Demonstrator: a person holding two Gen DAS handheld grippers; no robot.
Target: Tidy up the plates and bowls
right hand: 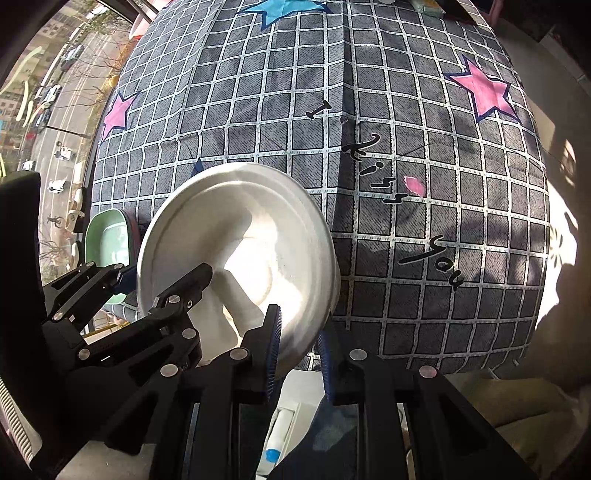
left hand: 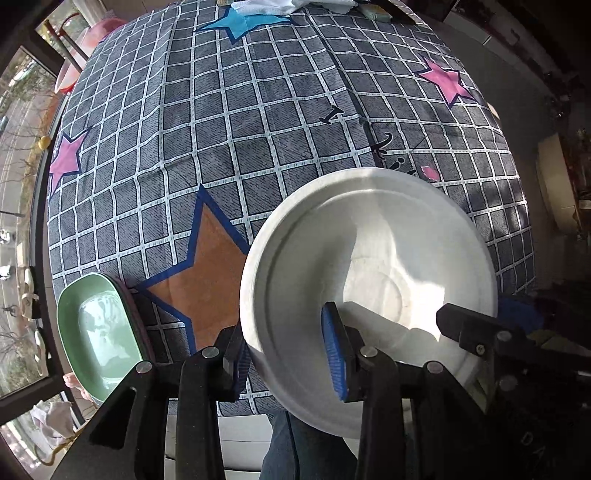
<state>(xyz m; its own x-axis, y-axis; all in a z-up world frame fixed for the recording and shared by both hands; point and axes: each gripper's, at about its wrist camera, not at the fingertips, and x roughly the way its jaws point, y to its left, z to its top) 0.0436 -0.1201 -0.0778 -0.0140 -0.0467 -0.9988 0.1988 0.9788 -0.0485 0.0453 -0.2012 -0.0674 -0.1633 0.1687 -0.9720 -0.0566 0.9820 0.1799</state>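
A white bowl (left hand: 369, 266) (right hand: 236, 251) hangs tilted over the near edge of the table, held from both sides. My left gripper (left hand: 288, 354) straddles its left rim, one blue pad (left hand: 334, 354) inside the bowl and the other outside. My right gripper (right hand: 299, 354) straddles the right rim the same way, one pad (right hand: 275, 350) inside the bowl. A green oval dish (left hand: 99, 332) (right hand: 107, 240) stacked on a dark one sits at the table's near left corner.
The table wears a grey checked cloth (left hand: 258, 129) (right hand: 406, 166) with coloured stars. White cloths (left hand: 288, 5) lie at its far edge. A window (left hand: 18, 184) runs along the left. My legs in jeans (left hand: 291, 443) are below the table edge.
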